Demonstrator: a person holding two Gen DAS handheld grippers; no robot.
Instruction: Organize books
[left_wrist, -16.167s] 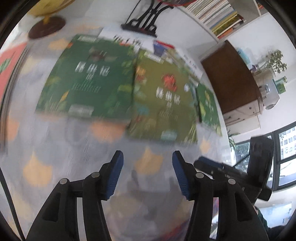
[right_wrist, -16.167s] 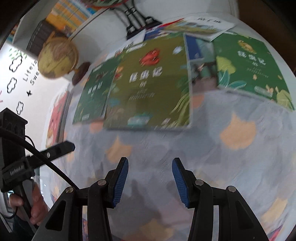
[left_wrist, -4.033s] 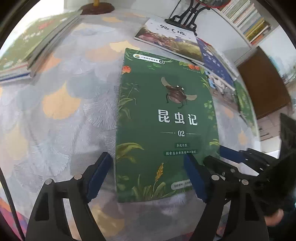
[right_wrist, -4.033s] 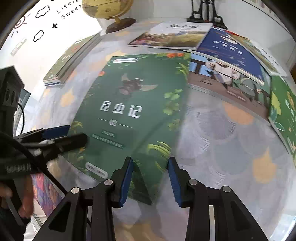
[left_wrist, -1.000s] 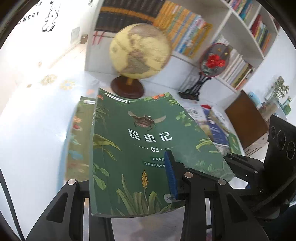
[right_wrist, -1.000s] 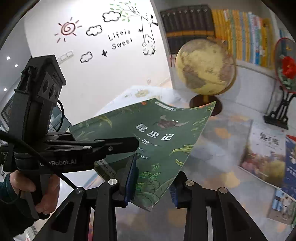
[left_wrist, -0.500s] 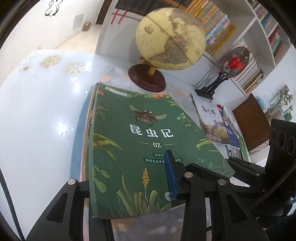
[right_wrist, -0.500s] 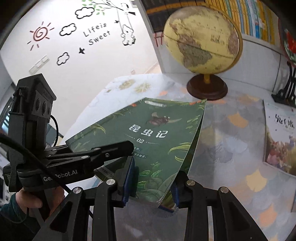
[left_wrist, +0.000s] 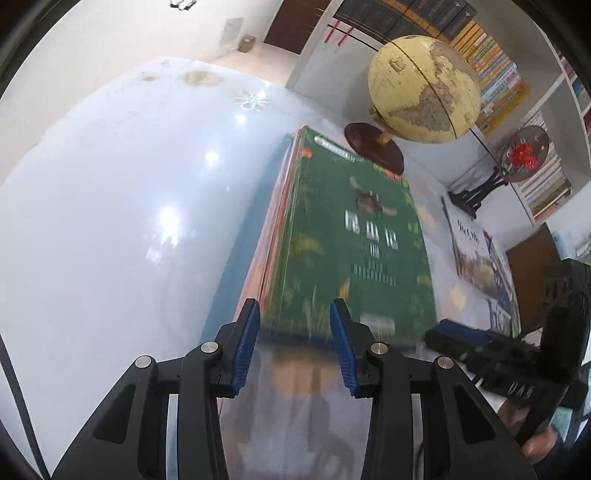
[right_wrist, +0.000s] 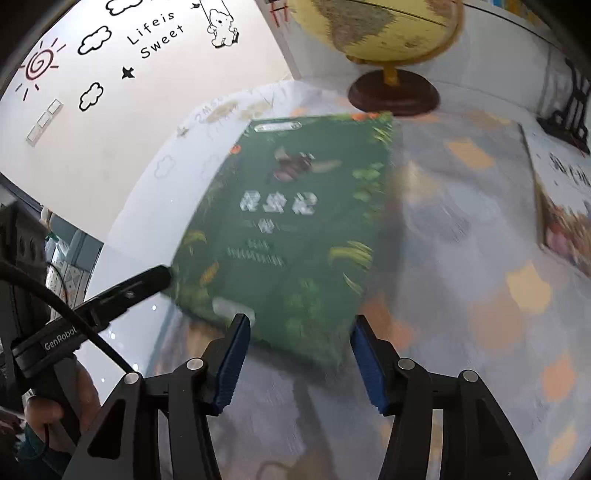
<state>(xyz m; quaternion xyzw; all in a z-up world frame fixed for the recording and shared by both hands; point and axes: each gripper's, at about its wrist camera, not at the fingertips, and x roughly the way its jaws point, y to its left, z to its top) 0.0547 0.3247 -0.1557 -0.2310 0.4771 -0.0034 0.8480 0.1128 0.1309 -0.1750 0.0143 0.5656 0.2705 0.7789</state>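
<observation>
The green insect book lies flat on top of a stack of books at the table's left side, in front of the globe. It also shows in the right wrist view. My left gripper is open and empty, just short of the book's near edge. My right gripper is open and empty, just before the book's near right corner. Both views are motion-blurred.
A yellow globe on a dark wooden base stands behind the stack. More books lie to the right on the patterned tablecloth. A black stand with a red fan and bookshelves are at the back.
Both grippers have let go of the green book, which now rests on the stack. Both have opened and drawn back toward me.
</observation>
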